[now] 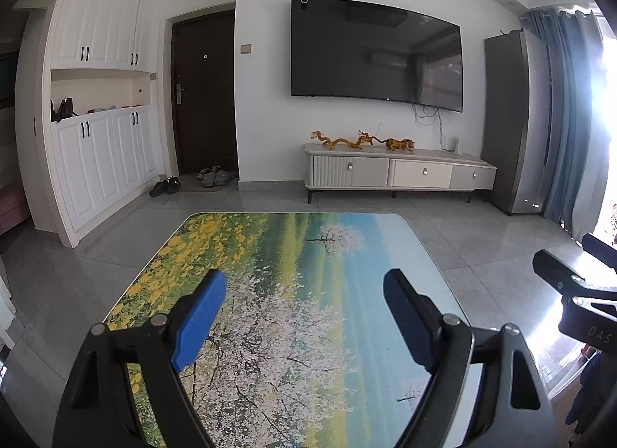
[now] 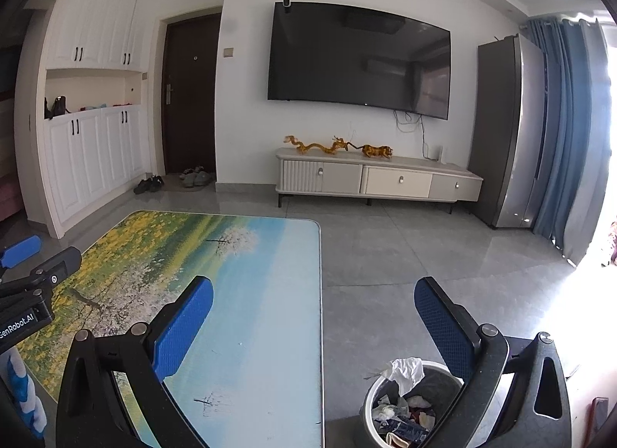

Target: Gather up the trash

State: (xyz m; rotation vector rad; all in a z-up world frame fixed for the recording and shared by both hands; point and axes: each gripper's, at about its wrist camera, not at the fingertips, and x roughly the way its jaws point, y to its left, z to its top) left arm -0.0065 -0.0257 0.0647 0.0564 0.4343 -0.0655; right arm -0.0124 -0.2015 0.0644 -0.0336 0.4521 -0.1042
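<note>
Left gripper [image 1: 304, 313] hovers over the bench [image 2: 270, 293], fingers wide and empty; right gripper [image 2: 314, 317] likewise. The bin [image 2: 370, 401], just right of the bench, holds crumpled trash [image 2: 405, 369] (bench looks cleared); scan before finishing.

A round grey trash bin [image 2: 370, 401] stands upright on the floor just beside the desk's [image 2: 270, 293] right edge, filled with crumpled white paper [image 2: 405, 369] and mixed wrappers [image 2: 405, 425].
</note>
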